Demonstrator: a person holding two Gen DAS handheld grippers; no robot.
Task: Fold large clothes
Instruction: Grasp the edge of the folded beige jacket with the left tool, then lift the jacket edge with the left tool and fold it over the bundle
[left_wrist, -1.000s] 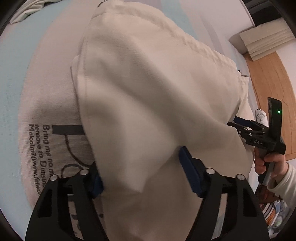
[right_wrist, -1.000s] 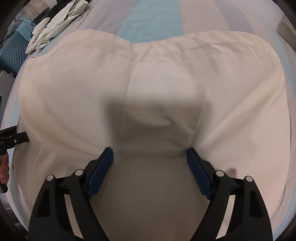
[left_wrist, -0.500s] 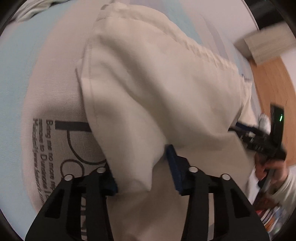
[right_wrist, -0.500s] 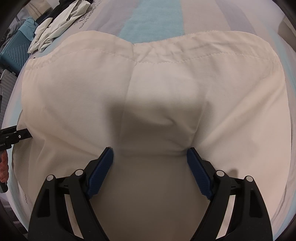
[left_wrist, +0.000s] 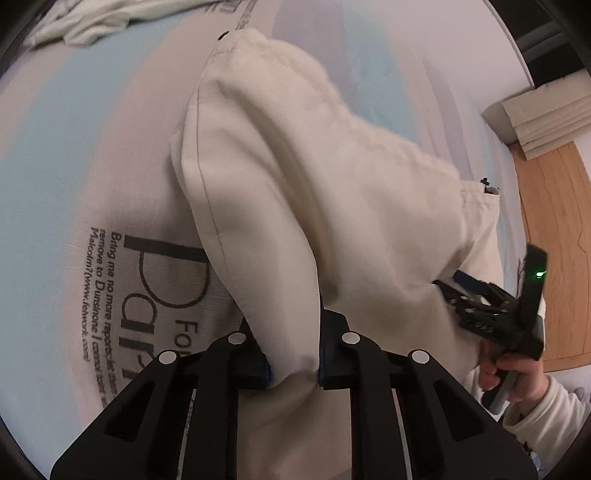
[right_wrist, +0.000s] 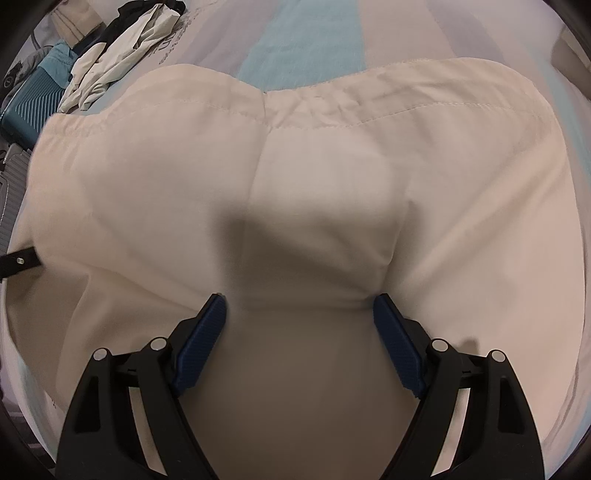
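A large cream garment lies on the bed, its stitched waistband at the far side in the right wrist view. My left gripper is shut on a bunched fold of the cream garment and lifts it off the cover. My right gripper is open, its blue pads resting on the cloth with a raised fold between them. The right gripper also shows in the left wrist view, held by a hand at the garment's right edge.
The bed cover has pale blue stripes and black printed text. Crumpled clothes and a teal suitcase lie at the far left. Folded beige sheets and a wooden floor are at the right.
My left gripper has closed from open onto the garment fold and pulled it up and toward me. The right gripper has stayed open in place.
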